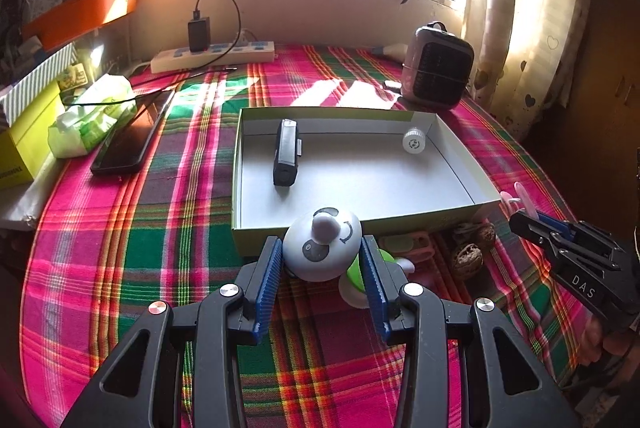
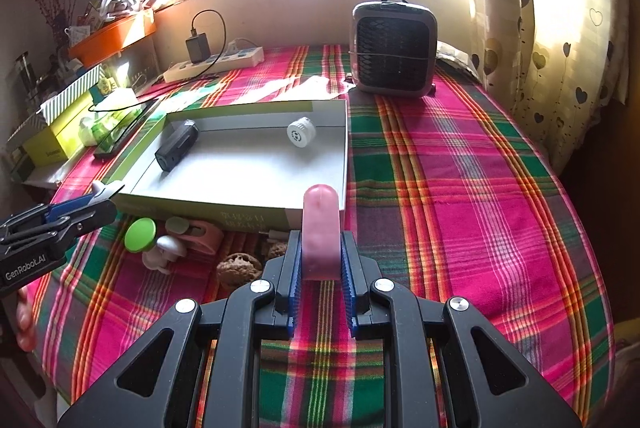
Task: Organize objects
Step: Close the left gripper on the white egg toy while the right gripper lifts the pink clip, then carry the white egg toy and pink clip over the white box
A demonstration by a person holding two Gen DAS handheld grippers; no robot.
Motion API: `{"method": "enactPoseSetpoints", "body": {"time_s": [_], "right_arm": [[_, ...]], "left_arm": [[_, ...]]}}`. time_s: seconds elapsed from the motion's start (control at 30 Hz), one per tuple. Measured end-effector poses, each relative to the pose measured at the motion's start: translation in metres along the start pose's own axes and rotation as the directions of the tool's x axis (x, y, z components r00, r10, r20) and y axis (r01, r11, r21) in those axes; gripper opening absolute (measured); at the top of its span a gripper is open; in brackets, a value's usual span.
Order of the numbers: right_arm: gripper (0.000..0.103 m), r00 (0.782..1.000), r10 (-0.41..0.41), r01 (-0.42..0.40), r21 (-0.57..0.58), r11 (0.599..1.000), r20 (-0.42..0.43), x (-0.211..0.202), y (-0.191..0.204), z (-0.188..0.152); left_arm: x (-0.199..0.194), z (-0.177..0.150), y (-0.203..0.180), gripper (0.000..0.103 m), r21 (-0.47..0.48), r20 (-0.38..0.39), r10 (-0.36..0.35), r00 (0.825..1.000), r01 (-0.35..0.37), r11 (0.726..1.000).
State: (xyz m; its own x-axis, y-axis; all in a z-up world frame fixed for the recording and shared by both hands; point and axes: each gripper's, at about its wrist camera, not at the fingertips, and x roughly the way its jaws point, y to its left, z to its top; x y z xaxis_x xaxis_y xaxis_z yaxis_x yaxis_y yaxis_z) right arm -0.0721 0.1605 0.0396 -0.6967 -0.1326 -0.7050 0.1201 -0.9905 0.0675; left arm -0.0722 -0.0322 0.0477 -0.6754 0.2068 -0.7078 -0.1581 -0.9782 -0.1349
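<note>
Two items boxed, two more in the grippers, a few left on the plaid cloth.

Shallow white cardboard box (image 1: 448, 164) holds a black rectangular device (image 1: 286, 158) at 10 o'clock and a white ribbed cap (image 1: 414, 140) at 2. The left gripper (image 1: 322, 256) clasps a round white-grey plastic gadget (image 1: 322, 246); the right gripper (image 2: 320, 260) clenches a translucent pink rounded piece (image 2: 321, 228). Walnuts (image 2: 239, 266) and a green disc (image 2: 140, 234) wait at the box's near wall.

the left tongs (image 1: 322, 256) are seen pointed forward and downward, their blue ribbed pads (image 1: 269, 280) set fairly wide and pressed against both sides of a round white object (image 1: 320, 252), which is held between them. the right tongs (image 2: 320, 260) are angled downward likewise, the jaws drawn nearly together and clamped on a slim pink object (image 2: 321, 228) that stands up between the pads. in the right wrist view, fingertips (image 2: 25, 324) of the person's left hand are glimpsed beneath the left tongs' body.
</note>
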Motion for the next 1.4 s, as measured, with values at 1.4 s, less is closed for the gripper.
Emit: {"method": "enactPoseSetpoints", "body": {"time_s": [1.4], "right_arm": [[0.019, 0.994, 0.075, -0.083, -0.109, 0.991, -0.080, 0.077, 0.035, 0.068]], "left_arm": [[0.065, 0.066, -0.005, 0.038, 0.035, -0.029, -0.023, 0.999, 0.024, 0.999]]}}
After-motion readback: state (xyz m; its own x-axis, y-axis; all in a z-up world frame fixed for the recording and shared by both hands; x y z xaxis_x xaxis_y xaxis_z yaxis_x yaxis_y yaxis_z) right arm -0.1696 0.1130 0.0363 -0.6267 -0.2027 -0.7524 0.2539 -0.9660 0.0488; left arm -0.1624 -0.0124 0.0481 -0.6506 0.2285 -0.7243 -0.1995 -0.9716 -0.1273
